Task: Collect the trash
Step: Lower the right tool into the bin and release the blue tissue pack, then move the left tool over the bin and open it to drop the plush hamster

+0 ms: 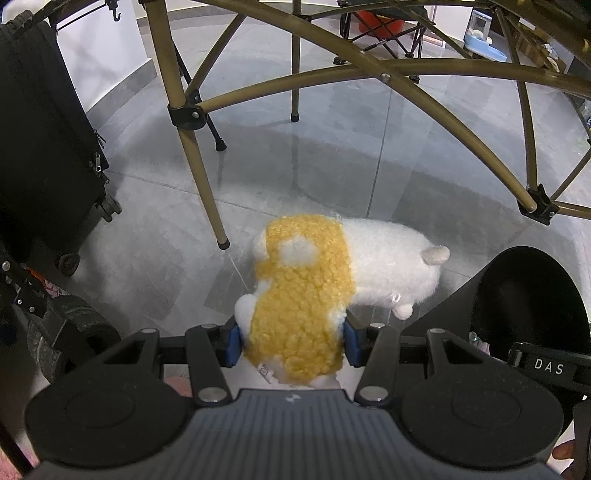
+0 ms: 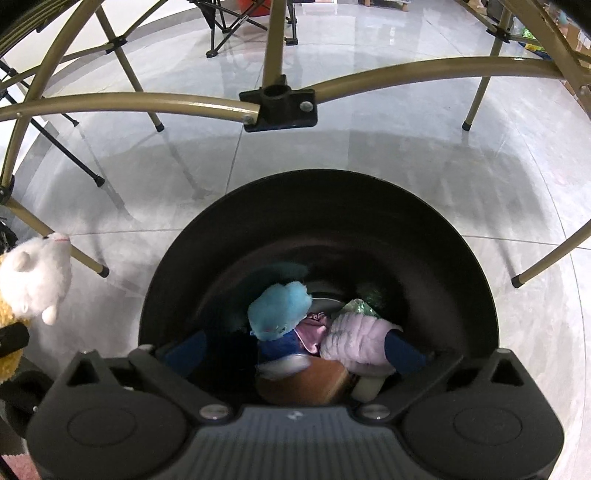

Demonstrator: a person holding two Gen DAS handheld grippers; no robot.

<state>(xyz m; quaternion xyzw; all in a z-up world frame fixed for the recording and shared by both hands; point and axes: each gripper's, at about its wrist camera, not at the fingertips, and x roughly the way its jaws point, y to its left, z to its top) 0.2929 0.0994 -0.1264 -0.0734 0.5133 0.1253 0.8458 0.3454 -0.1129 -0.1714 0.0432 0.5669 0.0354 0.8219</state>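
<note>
A fluffy white and yellow plush toy (image 1: 306, 288) hangs above the grey tiled floor, and my left gripper (image 1: 291, 343) is shut on its yellow rear end, blue pads pressing both sides. The same toy (image 2: 35, 277) shows at the left edge of the right wrist view. A round black bin (image 2: 332, 192) stands right below my right gripper (image 2: 295, 350), which is open wide over its mouth with nothing between its fingers. Inside the bin lie a blue plush (image 2: 280, 310), a lilac soft item (image 2: 354, 339) and a brown thing. The bin (image 1: 532, 295) also sits just right of the left gripper.
Gold metal legs and curved braces of a folding table (image 2: 273, 96) arch over and around the bin. A black wheeled suitcase (image 1: 44, 147) stands at the left. A black folding chair (image 1: 380, 33) is farther back on the floor.
</note>
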